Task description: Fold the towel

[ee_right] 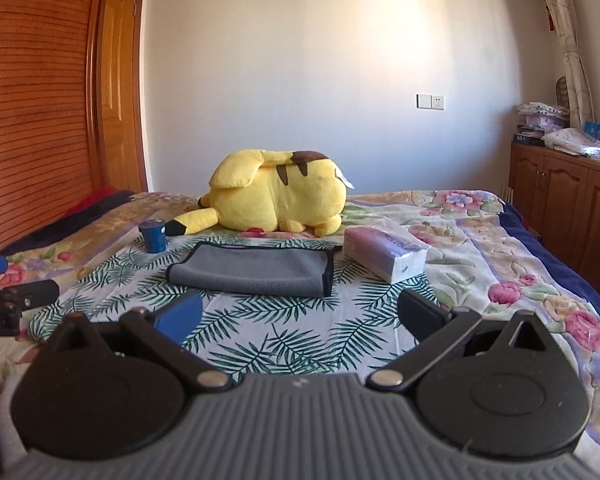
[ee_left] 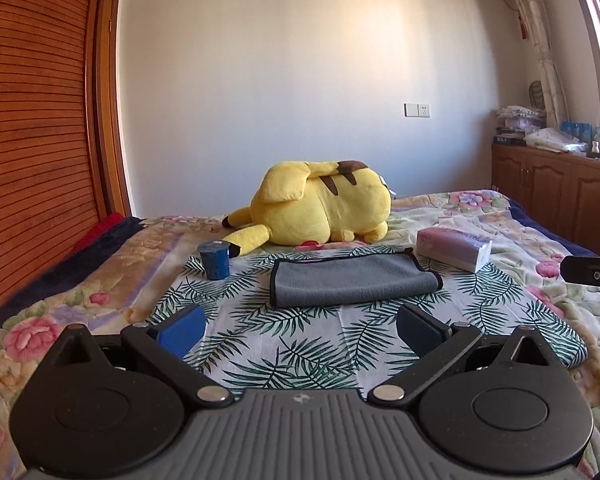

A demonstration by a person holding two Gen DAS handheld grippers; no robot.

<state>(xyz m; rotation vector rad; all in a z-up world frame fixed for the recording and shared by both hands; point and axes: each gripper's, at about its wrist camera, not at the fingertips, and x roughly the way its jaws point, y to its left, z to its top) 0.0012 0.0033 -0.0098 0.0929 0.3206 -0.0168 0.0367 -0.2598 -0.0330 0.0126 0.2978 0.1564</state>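
A grey towel (ee_left: 350, 281) with dark trim lies folded over in a flat rectangle on a leaf-print cloth (ee_left: 300, 344) on the bed. It also shows in the right wrist view (ee_right: 256, 270). My left gripper (ee_left: 300, 330) is open and empty, hovering in front of the towel, apart from it. My right gripper (ee_right: 298, 314) is open and empty, also short of the towel. The right gripper's body shows at the right edge of the left wrist view (ee_left: 592, 272); the left gripper's fingers (ee_right: 18, 292) show at the left edge of the right wrist view.
A yellow plush toy (ee_left: 320, 210) lies behind the towel. A blue cup (ee_left: 215, 260) stands to the towel's left and a tissue pack (ee_left: 454, 249) to its right. A wooden wardrobe (ee_left: 32, 120) is at left, low cabinets (ee_left: 556, 196) at right.
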